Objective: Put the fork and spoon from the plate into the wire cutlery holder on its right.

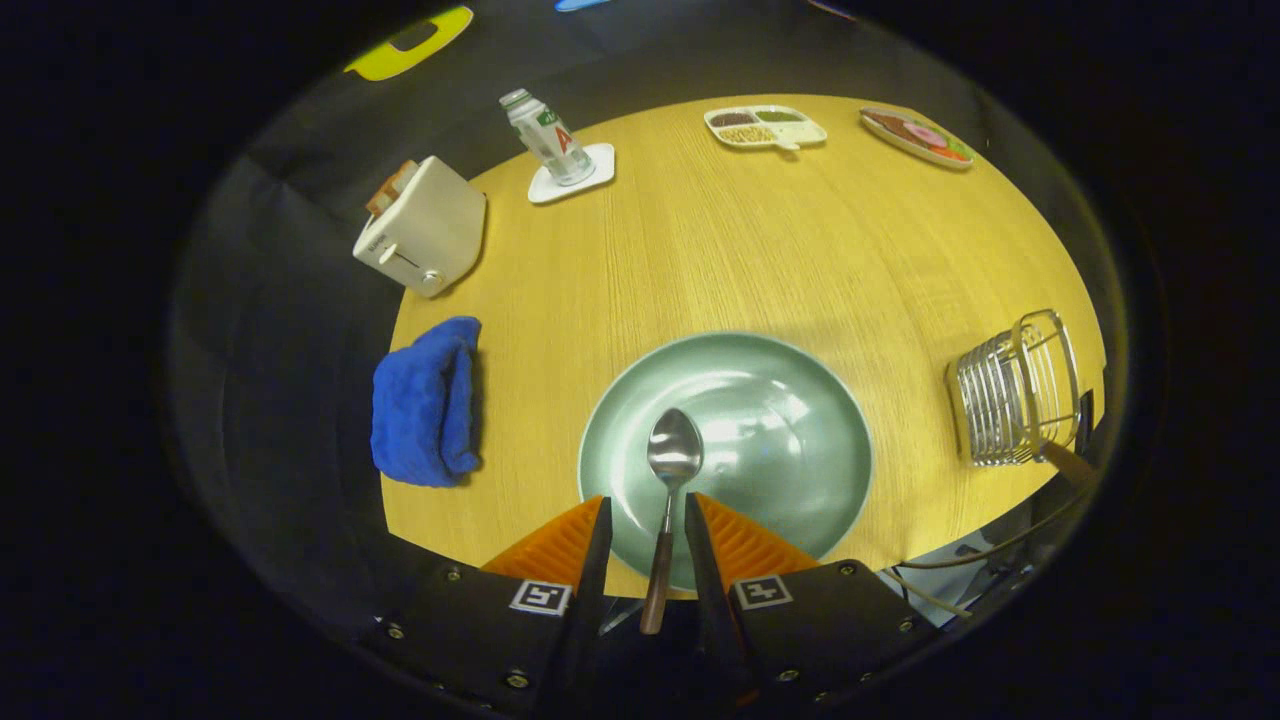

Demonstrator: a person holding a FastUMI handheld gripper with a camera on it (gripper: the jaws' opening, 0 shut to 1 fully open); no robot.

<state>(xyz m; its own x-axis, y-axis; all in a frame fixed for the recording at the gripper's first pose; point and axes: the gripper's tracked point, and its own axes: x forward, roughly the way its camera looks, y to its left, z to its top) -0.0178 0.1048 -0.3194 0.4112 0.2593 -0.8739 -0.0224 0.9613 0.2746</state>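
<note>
Spoon (672,470) lies on the green plate (800,500), bowl forward, handle running back between your gripper (646,515) fingers, which stand spread on either side without touching it. The wire holder (1010,400), right of the plate on the wooden table (750,250), already carries one handle.

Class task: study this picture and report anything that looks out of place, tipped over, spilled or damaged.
Nothing is spilled or broken. The spoon lies on the green plate with its handle between the open gripper fingers. One oddity: a handle pokes sideways from the wire cutlery holder.
</note>
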